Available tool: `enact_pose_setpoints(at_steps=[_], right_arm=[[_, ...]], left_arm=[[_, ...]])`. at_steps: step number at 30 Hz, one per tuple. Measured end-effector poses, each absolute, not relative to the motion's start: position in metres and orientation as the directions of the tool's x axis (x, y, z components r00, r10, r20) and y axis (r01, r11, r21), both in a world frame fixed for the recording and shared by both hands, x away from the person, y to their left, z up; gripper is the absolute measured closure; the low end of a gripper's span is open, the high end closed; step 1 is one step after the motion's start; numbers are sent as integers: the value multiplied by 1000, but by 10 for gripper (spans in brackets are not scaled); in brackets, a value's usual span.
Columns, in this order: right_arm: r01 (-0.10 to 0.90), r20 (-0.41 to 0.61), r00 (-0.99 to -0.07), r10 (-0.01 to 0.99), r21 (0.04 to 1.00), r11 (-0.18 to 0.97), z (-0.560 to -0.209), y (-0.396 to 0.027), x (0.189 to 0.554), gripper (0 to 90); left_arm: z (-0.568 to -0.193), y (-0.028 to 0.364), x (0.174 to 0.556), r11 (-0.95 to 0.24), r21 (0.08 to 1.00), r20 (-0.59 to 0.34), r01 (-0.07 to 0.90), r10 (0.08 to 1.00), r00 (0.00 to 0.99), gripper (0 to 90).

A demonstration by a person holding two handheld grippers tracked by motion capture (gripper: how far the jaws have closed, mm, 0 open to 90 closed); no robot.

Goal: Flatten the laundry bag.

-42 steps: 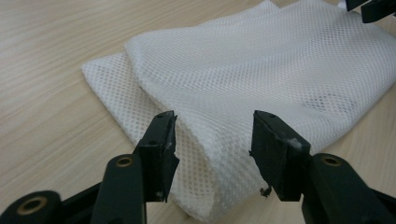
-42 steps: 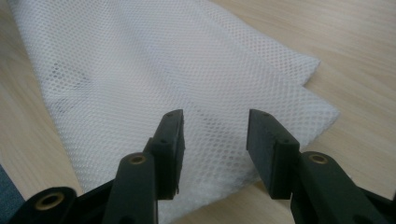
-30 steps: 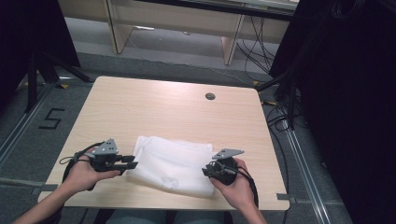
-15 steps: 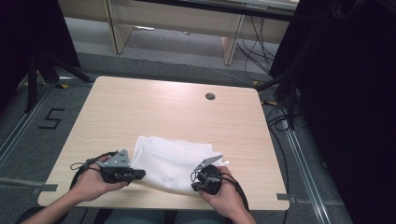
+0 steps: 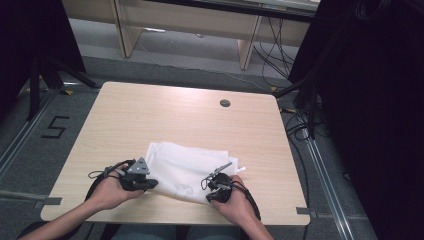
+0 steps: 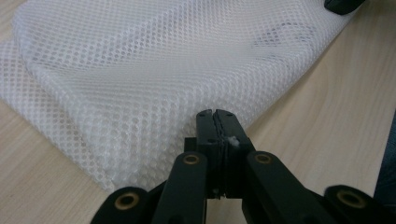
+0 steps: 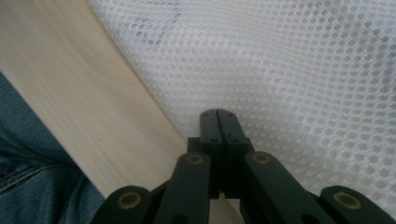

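A white mesh bag (image 5: pixel 187 167) lies flat on the near half of the wooden table (image 5: pixel 175 115). My left gripper (image 5: pixel 152 184) sits at the bag's near left corner. In the left gripper view its jaws (image 6: pixel 215 114) have just closed, with a bit of white mesh (image 6: pixel 140 70) pinched between them. My right gripper (image 5: pixel 210 186) is at the bag's near right edge. In the right gripper view its jaws (image 7: pixel 218 113) stand together right on the edge of the mesh (image 7: pixel 289 70), which runs in under their tips.
A round cable hole (image 5: pixel 225 103) sits in the far part of the table. The table's near edge is just behind both hands, with the person's jeans (image 7: pixel 37 177) below it. Cables (image 5: pixel 300 125) and dark equipment stand to the right.
Both hands came in from the bag's sides to its near edge and sank a little. Both pairs of jaws went from open to shut on the mesh.
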State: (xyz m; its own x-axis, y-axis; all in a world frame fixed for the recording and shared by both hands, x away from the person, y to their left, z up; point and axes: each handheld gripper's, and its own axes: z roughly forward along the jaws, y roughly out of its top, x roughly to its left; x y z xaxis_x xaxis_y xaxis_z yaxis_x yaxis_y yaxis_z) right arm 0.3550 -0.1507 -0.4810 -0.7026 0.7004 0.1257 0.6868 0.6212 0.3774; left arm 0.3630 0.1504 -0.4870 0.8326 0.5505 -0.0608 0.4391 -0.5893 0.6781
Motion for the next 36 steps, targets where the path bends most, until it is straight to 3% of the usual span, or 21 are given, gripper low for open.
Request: enact_pose_setpoints(at_steps=[23, 36], right_arm=[[699, 77, -665, 743, 416, 582, -483, -152, 404, 900], [718, 74, -642, 763, 406, 565, -482, -150, 422, 900]], left_arm=[[-493, 154, 403, -513, 689, -99, 512, 634, 767, 867], [-478, 158, 410, -397, 785, -102, 476, 675, 731, 835]])
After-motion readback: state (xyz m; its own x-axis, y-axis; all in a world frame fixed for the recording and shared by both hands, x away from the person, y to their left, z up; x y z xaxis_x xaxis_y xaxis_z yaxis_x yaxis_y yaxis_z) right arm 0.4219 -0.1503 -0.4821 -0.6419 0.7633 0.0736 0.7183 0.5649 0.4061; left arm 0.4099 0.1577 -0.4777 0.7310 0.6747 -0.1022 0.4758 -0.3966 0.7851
